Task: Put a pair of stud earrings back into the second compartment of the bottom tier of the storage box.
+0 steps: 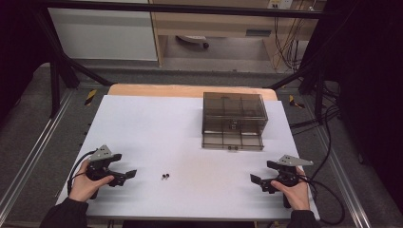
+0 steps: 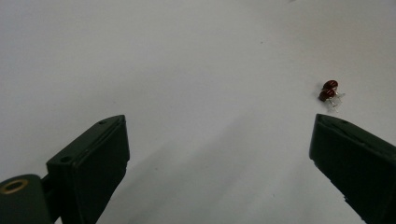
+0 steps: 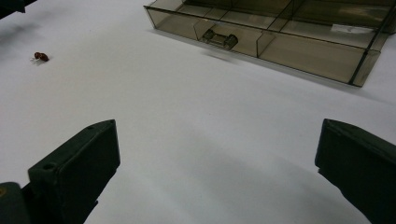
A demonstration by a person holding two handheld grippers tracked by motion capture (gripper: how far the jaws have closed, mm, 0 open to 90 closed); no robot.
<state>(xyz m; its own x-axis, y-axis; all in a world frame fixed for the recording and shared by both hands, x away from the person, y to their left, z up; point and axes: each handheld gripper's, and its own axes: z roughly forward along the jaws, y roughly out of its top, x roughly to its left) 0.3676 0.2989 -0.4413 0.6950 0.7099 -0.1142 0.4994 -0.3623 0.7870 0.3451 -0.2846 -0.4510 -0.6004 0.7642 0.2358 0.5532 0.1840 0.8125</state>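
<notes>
Your left gripper [image 1: 124, 175] sits at the lower left of the high view, fingers spread wide with nothing between them; your right gripper [image 1: 257, 181] at the lower right is spread wide too. The two small brown components [image 1: 165, 176] lie on the white surface [image 1: 157, 128] just right of your left gripper, well apart from the smoky drawer box [image 1: 233, 120] at upper centre.

No text, brand or number can be read. A pale label [image 3: 346, 29] lies inside the far drawer box [image 3: 275, 44], but its print is too small to read.
</notes>
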